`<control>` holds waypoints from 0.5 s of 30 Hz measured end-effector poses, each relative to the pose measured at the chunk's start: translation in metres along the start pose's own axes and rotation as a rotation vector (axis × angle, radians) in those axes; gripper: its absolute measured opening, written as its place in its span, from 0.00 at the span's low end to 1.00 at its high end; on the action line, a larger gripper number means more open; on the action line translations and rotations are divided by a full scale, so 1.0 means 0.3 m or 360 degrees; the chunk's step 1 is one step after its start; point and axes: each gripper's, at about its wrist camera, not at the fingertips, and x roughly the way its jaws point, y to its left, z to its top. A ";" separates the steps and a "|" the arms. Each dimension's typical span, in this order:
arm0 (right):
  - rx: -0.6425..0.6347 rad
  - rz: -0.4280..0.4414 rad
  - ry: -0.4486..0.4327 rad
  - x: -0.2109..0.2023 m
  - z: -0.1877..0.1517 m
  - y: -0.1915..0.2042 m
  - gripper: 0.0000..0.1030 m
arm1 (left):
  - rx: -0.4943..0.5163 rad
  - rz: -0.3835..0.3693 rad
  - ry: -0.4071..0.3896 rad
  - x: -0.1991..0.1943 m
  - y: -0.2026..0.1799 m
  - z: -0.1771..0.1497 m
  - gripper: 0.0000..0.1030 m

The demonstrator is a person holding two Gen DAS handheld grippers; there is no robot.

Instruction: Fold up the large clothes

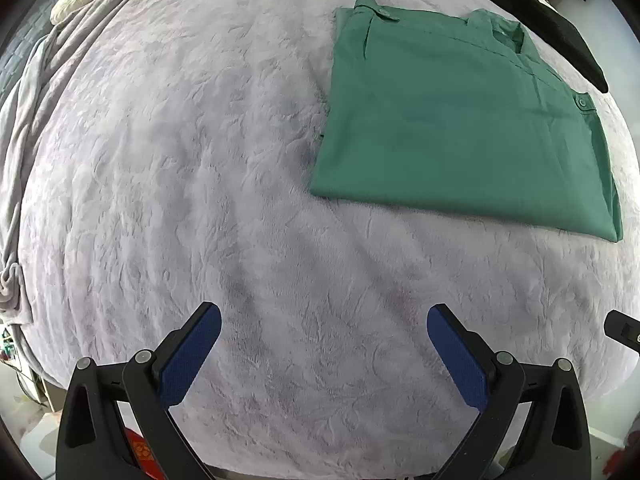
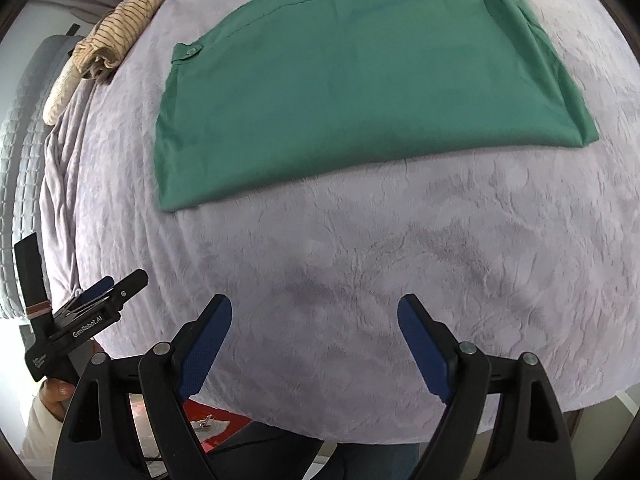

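Pale lilac plush bedding (image 1: pixel 240 184) covers the bed we work over, and on it lies our green shirt (image 1: pixel 460 120), folded into a flat, squarish packet with its buttoned tabs and collar along the far edge. From the left wrist view it sits toward the upper right of the cover; from the right wrist view it lies straight ahead, well beyond the fingertips. Neither claw touches it. Our left gripper (image 1: pixel 324 344) hangs over bare fleece with its blue pads spread wide and nothing between them. Our right gripper (image 2: pixel 314 336) is likewise splayed apart and empty above the near part of the cover. In the right wrist view we also see the left gripper from the side at the lower left, with a hand (image 2: pixel 60 394) wrapped around its handle. Farther out, a striped tan garment (image 2: pixel 120 32) lies bunched at the far left edge of the bed, and a dark cloth (image 1: pixel 552 28) lies past the shirt at the upper right.
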 end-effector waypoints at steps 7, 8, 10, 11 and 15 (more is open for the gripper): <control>0.0093 -0.0004 0.0072 0.015 -0.003 -0.022 0.85 | 0.0005 -0.0026 -0.0003 0.010 0.011 0.007 1.00; 0.0109 -0.0003 0.0075 0.017 -0.003 -0.027 0.85 | 0.0004 -0.0029 -0.0003 0.012 0.012 0.008 1.00; 0.0138 -0.0021 0.0072 0.020 -0.005 -0.032 0.85 | 0.0006 -0.0034 -0.0004 0.016 0.018 0.013 1.00; 0.0150 -0.0024 0.0074 0.024 -0.006 -0.034 0.85 | 0.0007 -0.0034 -0.0002 0.017 0.020 0.015 1.00; 0.0204 0.0033 0.0106 0.047 -0.007 -0.034 0.85 | 0.0012 -0.0030 0.0005 0.025 0.029 0.018 1.00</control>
